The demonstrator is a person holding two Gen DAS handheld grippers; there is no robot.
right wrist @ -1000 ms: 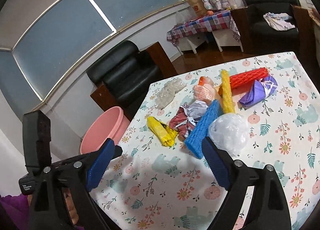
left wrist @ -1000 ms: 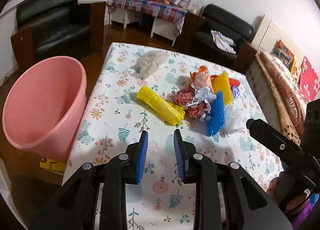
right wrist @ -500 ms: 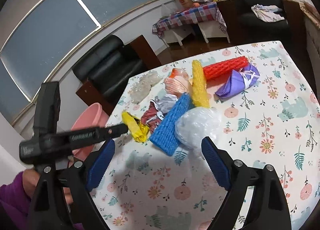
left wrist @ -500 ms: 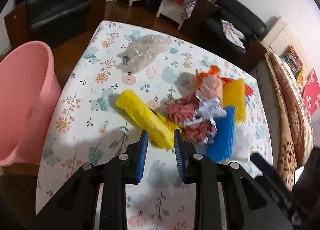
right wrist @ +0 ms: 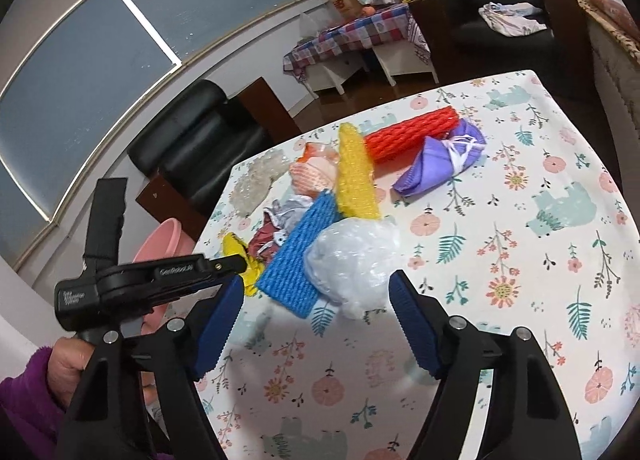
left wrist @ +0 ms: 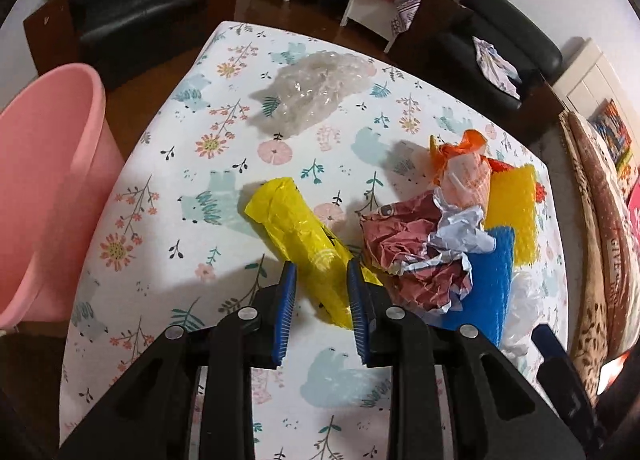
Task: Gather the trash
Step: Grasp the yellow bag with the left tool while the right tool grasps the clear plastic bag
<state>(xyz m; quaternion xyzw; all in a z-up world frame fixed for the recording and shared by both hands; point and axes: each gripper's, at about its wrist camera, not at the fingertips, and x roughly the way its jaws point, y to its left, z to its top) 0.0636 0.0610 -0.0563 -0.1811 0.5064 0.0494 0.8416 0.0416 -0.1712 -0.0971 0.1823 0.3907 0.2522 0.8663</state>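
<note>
Left gripper (left wrist: 321,302) points down at the tabletop (left wrist: 192,188); its fingers (left wrist: 285,314) are closing around the near end of the yellow bag (left wrist: 298,236), which lies between them, pads not clearly pressing yet. Right gripper (right wrist: 316,324) hovers with fingers spread wide, nothing between them, just short of the clear plastic wad (right wrist: 352,260) and blue foam net (right wrist: 300,252). Crumpled red paper (left wrist: 408,260) lies just beside the bag. Pink bin (left wrist: 44,196) stands off the tabletop's left edge.
</note>
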